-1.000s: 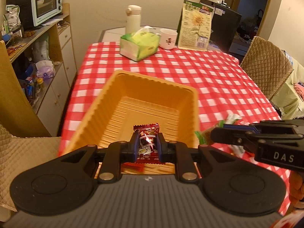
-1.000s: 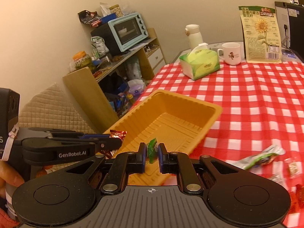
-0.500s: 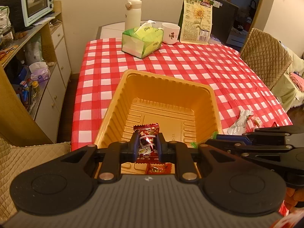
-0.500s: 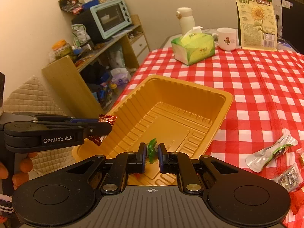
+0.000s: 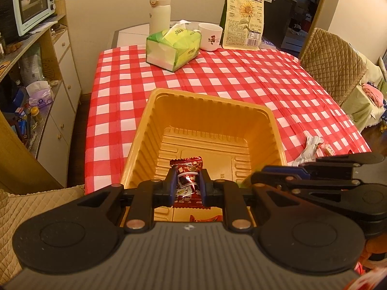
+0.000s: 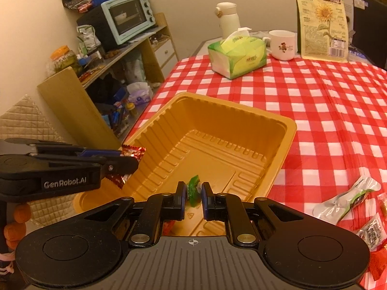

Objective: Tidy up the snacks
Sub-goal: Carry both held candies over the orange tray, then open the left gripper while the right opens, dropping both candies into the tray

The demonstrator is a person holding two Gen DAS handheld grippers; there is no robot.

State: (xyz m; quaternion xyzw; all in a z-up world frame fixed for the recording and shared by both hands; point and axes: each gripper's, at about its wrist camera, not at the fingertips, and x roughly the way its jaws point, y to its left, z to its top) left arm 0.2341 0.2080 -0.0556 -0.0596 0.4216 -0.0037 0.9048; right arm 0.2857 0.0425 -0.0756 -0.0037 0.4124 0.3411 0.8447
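Snacks are in both grippers at this moment, and both hang over the near end of the orange tray (image 5: 208,101) that sits on the checked counter (image 5: 241,77). The left gripper (image 5: 187,183) is clamped on a red-wrapped snack (image 5: 187,169), held upright with its long axis running away from the camera, its upper end sticking out past the fingertips. Directly below and ahead lies the tray's ribbed floor, so the drop appears to need only a release, not a reach. The right gripper (image 6: 192,192) pinches a small green-wrapped snack (image 6: 193,188) and is likewise above the tray's near corner, just beside the left one. Another red wrapper (image 5: 205,218) already lies in the tray under the left gripper. Off to the right, well apart from the tray, several loose packets (image 6: 346,200) remain on the counter; the right gripper is the nearer one to them.
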